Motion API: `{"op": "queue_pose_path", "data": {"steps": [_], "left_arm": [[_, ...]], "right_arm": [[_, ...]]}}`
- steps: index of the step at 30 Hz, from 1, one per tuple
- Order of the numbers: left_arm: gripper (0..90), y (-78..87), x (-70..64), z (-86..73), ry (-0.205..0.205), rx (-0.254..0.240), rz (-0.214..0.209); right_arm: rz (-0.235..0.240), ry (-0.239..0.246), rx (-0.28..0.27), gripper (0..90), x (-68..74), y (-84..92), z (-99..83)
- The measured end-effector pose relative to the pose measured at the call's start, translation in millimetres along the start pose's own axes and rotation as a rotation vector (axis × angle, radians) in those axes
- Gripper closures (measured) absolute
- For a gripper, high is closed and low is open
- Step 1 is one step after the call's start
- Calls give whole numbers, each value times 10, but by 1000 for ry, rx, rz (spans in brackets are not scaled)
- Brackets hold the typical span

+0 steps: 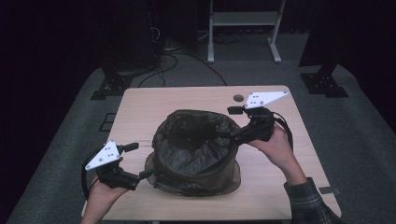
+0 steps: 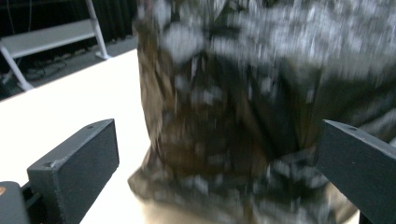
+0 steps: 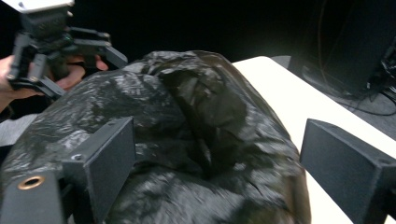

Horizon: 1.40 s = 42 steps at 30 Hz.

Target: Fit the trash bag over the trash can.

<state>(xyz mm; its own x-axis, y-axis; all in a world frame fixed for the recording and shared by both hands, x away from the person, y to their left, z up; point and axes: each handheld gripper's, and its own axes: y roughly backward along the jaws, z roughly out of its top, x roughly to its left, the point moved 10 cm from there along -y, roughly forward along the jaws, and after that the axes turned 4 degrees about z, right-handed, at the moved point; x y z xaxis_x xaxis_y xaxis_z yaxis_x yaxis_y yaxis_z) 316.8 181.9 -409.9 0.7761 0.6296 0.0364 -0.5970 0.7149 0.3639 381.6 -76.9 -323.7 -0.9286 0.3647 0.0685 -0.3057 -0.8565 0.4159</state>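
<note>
Facing you: a light wooden table (image 1: 140,107) with a bin (image 1: 196,177) at its middle, lined with a black bag (image 1: 196,140).
Bag: crinkled glossy plastic, folded over the bin's rim and sagging into the open mouth — the high view shows a dark hollow at its centre.
Bin: brownish and see-through below the folded bag edge, standing upright on the table, nearer your edge than the far one.
Your left gripper (image 1: 142,161): low at the bin's left side, pointed at the lower wall. Its jaws stand wide apart, one tip just beside the bag's lower edge; nothing is pinched between them. In the left gripper view the bag (image 2: 243,116) is blurred and close, with a black jaw at either side and the pale table (image 2: 70,102) to the left.
Your right gripper (image 1: 232,123): up at the bin's far right rim, your hand (image 1: 275,144) behind it. Jaws spread wide here too — in the right gripper view they flank the bag's top (image 3: 196,121) without pressing it. Whether a tip brushes the plastic, you cannot tell from these views.
Across the bag: the right gripper view catches your left gripper (image 3: 79,51) beyond the black mound.
Background: dark floor, cables, a white frame (image 1: 243,18) behind the table.
</note>
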Motion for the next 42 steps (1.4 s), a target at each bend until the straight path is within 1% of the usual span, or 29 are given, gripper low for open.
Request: {"op": "queue_pose_path", "data": {"steps": [3,6,8,9,10,13,16,17,18,20,22,25,27,29,33,36,37,38,40,41,42], "left_arm": [[0,-21,7,-178,8,38,3],[0,-79,22,-388,-8,104,33],[0,-124,23,-534,-15,143,35],[0,-155,35,-627,-18,173,44],[0,-170,42,-681,-18,188,44],[0,-233,72,-875,0,235,41],[0,-286,103,-1038,8,287,43],[0,-300,108,-1079,5,300,38],[0,-316,107,-1111,11,311,35],[0,-345,107,-1158,14,328,32],[0,-374,103,-1202,5,346,30],[0,-415,96,-1280,8,378,23],[0,-434,98,-1328,-6,402,24],[0,-450,103,-1366,-10,420,24],[0,-455,100,-1367,-17,418,24],[0,-462,100,-1365,-16,404,23],[0,-462,100,-1366,-16,404,23],[0,-462,100,-1366,-16,404,23],[0,-462,100,-1366,-16,404,23],[0,-462,100,-1366,-15,404,23],[0,-462,100,-1366,-16,404,23]], "right_arm": [[31,17,15,93,74,-59,40],[58,40,39,92,148,-133,63],[72,60,71,92,186,-197,54],[79,69,90,92,200,-230,41],[86,76,111,92,215,-269,24],[92,88,161,92,234,-338,-25],[97,92,202,93,241,-387,-72],[99,93,215,92,241,-404,-90],[102,97,232,93,243,-422,-113],[108,97,265,93,244,-464,-162],[117,92,307,93,254,-504,-220],[113,99,376,93,253,-560,-307],[109,103,404,94,252,-583,-341],[108,106,428,95,248,-602,-374],[106,96,468,96,247,-610,-400],[103,105,512,96,241,-624,-419],[98,111,535,96,240,-631,-429],[88,131,565,96,243,-645,-443],[78,166,603,103,254,-669,-461],[81,170,622,117,272,-682,-472],[99,167,637,118,295,-702,-486]]}}
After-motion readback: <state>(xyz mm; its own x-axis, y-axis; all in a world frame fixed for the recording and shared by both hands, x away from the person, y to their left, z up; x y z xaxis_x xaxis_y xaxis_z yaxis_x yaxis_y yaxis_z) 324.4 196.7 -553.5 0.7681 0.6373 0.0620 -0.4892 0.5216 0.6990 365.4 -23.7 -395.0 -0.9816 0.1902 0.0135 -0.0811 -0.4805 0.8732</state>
